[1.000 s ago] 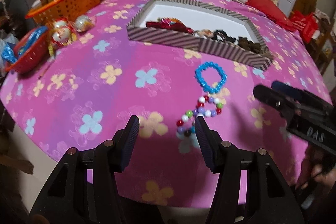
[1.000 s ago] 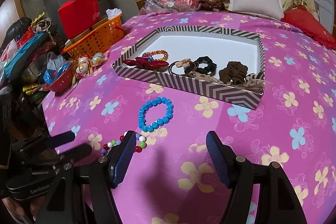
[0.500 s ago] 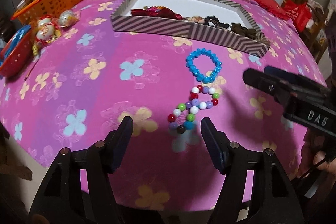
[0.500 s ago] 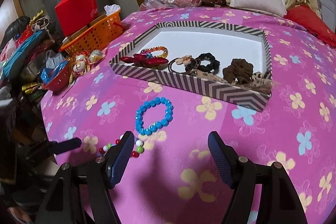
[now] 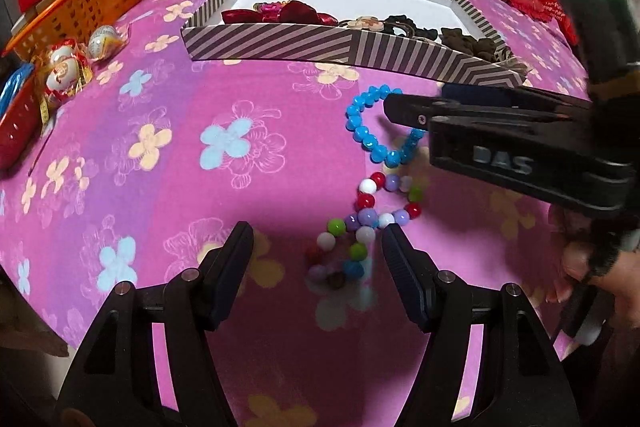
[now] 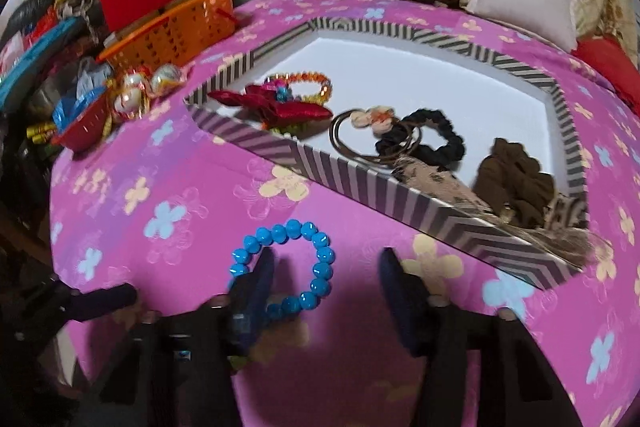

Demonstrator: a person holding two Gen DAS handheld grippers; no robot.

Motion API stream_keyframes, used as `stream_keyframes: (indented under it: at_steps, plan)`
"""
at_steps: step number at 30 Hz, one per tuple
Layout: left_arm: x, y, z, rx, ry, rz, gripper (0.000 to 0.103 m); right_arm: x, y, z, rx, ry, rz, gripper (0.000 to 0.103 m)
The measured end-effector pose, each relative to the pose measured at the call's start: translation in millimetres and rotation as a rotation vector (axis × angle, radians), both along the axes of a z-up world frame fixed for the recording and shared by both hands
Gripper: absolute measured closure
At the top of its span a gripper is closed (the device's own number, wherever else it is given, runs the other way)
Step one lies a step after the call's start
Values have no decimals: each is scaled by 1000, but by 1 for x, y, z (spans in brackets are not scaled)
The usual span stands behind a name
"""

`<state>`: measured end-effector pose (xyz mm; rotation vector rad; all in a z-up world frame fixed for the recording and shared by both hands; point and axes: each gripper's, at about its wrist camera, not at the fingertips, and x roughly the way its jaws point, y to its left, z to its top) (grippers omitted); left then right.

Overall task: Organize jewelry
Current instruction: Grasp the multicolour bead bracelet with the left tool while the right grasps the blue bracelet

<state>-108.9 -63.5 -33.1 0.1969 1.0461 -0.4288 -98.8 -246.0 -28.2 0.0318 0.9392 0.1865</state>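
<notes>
Now my right gripper (image 6: pixel 326 263) has dropped over the blue bracelet (image 6: pixel 282 269), jaws narrowing but unclamped; left gripper (image 5: pixel 316 247) stays wide; right finger hides some beads.

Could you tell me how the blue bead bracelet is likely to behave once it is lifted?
The blue bead bracelet would probably sag, being separate strung beads. Its glossy beads may slip between pads. It looks light and lies apart from the multicoloured bead string.
</notes>
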Motion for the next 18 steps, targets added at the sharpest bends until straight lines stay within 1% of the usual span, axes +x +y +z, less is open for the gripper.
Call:
stream_keyframes:
  at_steps: [4, 5, 6, 7, 8, 9, 11, 13, 14, 15, 17, 18]
  plan:
    - [4, -1, -1, 12, -15, -3, 36, -1, 6, -3, -98, -39, 13, 71]
    - [5, -2, -1, 15, -21, -4, 36, -2, 6, -3, -107, -47, 20, 78]
    - [5, -3, -2, 18, -26, -6, 36, -3, 5, -3, -104, -50, 24, 82]
    - [5, -4, -2, 20, -30, -7, 36, -4, 3, -3, -103, -49, 25, 92]
    - [5, -5, -2, 22, -36, -8, 36, -5, 1, -2, -104, -48, 22, 95]
    - [5, -5, -2, 19, -40, -11, 37, -6, -2, -2, -97, -49, 14, 95]
    - [5, -6, -2, 13, -50, -16, 47, -10, -7, -1, -83, -52, 2, 95]
    - [4, -6, 0, 8, -53, -23, 69, -14, -12, 0, -66, -56, -9, 95]
    - [5, -6, 1, 4, -50, -25, 76, -18, -15, 2, -48, -59, -14, 95]
    - [5, -6, 1, 2, -46, -24, 86, -20, -18, 5, -32, -64, -18, 95]
    - [6, -4, 2, -13, -31, -17, 88, -26, -20, 11, -25, -78, -22, 95]
    - [7, -3, 2, -23, -24, -13, 91, -29, -22, 16, -22, -88, -21, 95]
